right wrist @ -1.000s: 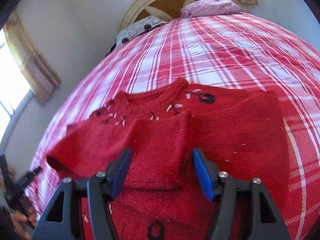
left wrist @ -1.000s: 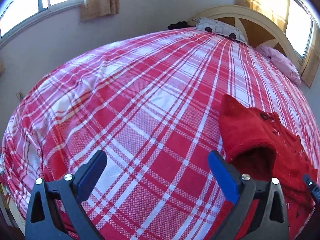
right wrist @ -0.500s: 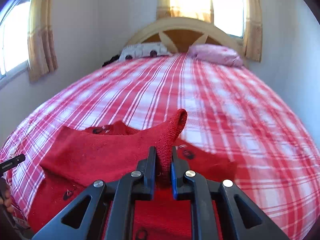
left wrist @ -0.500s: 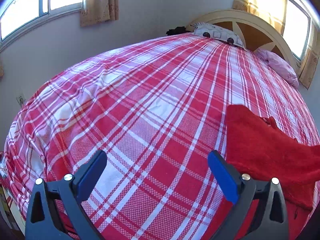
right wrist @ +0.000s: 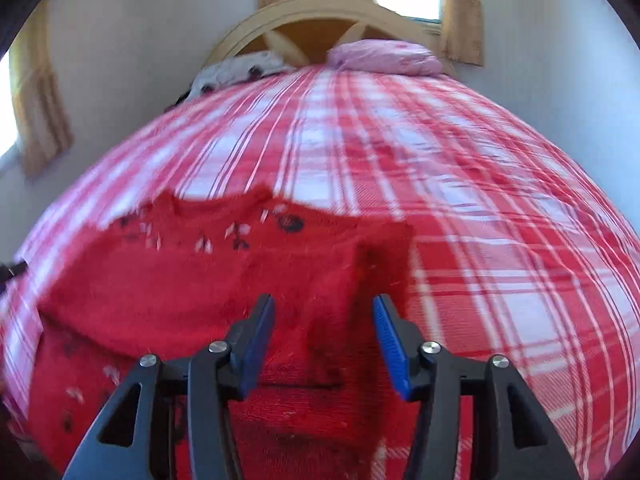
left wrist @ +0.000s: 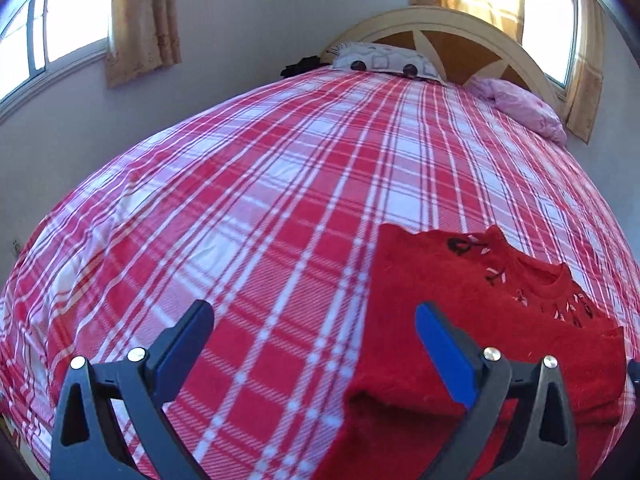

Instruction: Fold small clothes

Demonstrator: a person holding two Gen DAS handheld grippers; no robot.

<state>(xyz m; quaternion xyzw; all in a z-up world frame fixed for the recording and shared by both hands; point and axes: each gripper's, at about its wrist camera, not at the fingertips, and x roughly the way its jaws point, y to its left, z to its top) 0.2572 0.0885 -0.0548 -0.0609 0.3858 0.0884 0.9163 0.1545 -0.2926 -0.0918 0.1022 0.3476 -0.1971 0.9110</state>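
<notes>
A small red knit sweater (left wrist: 472, 312) with black and white embroidery lies on the plaid bed cover, sleeves folded across its front. It fills the lower left of the right wrist view (right wrist: 192, 280). My left gripper (left wrist: 316, 344) is open and empty, just left of the sweater's edge; its right finger (left wrist: 444, 352) hangs over the sweater. My right gripper (right wrist: 324, 336) is open just above the folded right sleeve, which sits between the fingers without being pinched. The right wrist view is motion-blurred.
The red and white plaid bed cover (left wrist: 260, 208) spreads far to the left and ahead. A patterned pillow (left wrist: 384, 62) and a pink pillow (left wrist: 524, 108) lie at the curved headboard (left wrist: 452, 36). Walls and curtained windows surround the bed.
My right gripper, shut on a lifted sleeve half a second ago, has opened and the sleeve now lies on the sweater. My left gripper has shifted right, toward the sweater.
</notes>
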